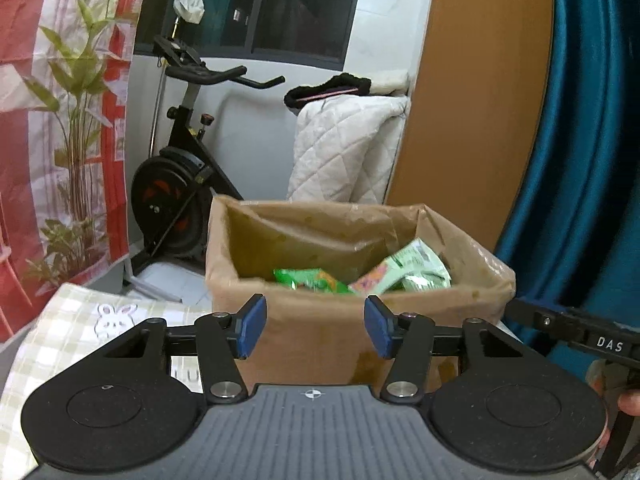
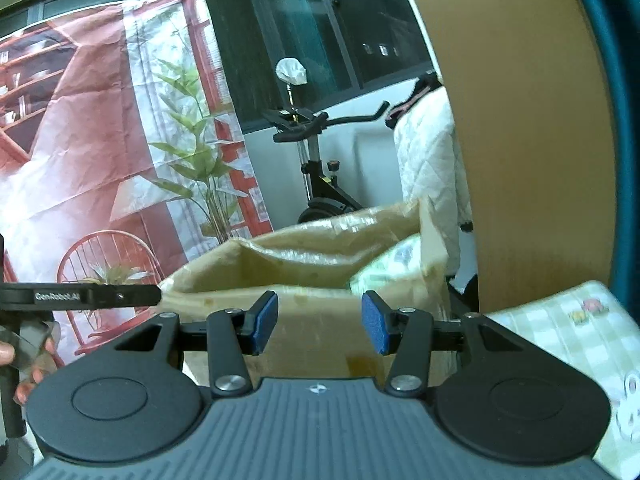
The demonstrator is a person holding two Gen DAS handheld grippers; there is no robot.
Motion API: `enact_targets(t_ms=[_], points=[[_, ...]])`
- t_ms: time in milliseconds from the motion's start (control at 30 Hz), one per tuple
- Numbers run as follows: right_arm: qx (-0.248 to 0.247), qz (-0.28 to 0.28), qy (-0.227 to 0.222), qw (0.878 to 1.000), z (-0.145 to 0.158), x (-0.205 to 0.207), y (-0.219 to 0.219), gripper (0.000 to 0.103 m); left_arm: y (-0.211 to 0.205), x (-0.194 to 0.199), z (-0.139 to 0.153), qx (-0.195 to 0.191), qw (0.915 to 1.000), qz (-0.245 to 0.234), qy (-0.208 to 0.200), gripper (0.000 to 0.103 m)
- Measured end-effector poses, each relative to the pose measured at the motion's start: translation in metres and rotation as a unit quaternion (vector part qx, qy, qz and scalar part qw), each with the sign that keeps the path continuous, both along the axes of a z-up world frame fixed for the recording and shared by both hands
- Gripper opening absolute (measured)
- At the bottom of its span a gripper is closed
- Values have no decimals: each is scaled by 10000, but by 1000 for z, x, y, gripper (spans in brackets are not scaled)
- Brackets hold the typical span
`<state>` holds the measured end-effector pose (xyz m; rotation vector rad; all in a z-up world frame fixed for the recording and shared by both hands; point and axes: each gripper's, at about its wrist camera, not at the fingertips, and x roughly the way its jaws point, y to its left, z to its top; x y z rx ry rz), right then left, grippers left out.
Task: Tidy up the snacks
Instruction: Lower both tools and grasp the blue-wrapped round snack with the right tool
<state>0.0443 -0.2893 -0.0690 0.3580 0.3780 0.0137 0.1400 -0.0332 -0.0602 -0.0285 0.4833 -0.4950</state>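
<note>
A brown cardboard box [image 1: 320,336] stands open on the checked tablecloth [image 1: 80,320]. Inside it lie green snack packets [image 1: 308,280] and a pale green and pink packet [image 1: 408,272]. My left gripper [image 1: 316,328] is open and empty, just in front of the box's near wall. My right gripper [image 2: 320,326] is open and empty, also in front of the box [image 2: 312,328], where one pale packet [image 2: 392,268] shows above the rim. Part of the right gripper shows at the right edge of the left wrist view [image 1: 576,332].
An exercise bike [image 1: 180,184] stands behind the box by the window. A white quilted cover [image 1: 344,152] hangs beside a wooden panel [image 1: 472,100]. A blue curtain [image 1: 580,140] is at the right. A printed red backdrop [image 2: 100,160] hangs at the left.
</note>
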Motion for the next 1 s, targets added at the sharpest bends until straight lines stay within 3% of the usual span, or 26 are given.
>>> enact_targets(t_ms=[133,267,467,600,733,1000], points=[[88,-124,140,9998,-18,-17,4,50,1,-12,-20,295,9995,-57,56,57],[90,-89,551,9984,-47,-22,8,50,4,-18,-49,403,9983,-208,358,57],[-657,716,1356,9860,-86,-4,19,51,5,-26,-87,791,9948,-233,600,57],[-874,1043,1696,9761,-106,11,22,60,11,-19,-100,652,9939,-146,878,57],[-1104,1383,1989,9639,-123,28,32,62,8,-17,-112,675,9921,-138,1048,57],[-831,1174,2303,9624,-150,45,27,64,1,-21,-126,729,9891,-280,1245,57]])
